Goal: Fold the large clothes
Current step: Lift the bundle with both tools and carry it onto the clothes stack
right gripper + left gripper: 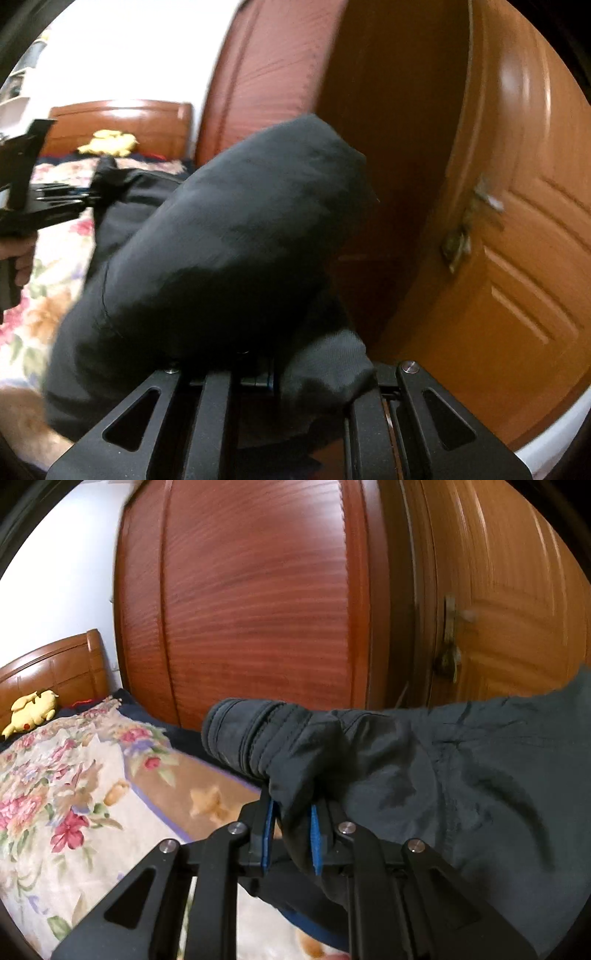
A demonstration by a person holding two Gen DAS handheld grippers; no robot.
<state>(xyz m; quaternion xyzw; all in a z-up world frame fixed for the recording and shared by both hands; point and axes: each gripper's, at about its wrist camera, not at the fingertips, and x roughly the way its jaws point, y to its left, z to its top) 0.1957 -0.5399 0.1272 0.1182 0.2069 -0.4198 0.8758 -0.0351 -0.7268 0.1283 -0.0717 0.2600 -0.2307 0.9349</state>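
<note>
Dark slate cloth, one large garment (480,775), hangs in the air over the bed (74,794), stretched between the two tongs. It looks like trousers or a jacket; I cannot tell which.

Largest things first. Red-brown wardrobe (251,609) fills the far side, beside the head end of the bed. Orange wooden door (517,221) stands to its right, with a metal handle (465,229). Bed carries a floral quilt (55,775); wooden headboard (51,672) at the far edge, a yellow soft toy (31,712) lying against it.

Left tongs (291,834): blue pads clamped on a bunched fold of the garment, a thick stitched band rolled up just above them. Right tongs (271,376): fingers buried under a ballooning heap of cloth; nearly together, judged clamped on the garment too. A hand (20,258) grips the left tool at the left edge of the right wrist view.

Key relation: the garment's long axis runs sideways from left tongs to right tongs, cloth sagging between them, clear of the quilt. Both hold it; neither is nearer.

Judgement: next comes laying it flat on the quilt. Wardrobe and door are close on the far side; the toy sits well away by the headboard.
</note>
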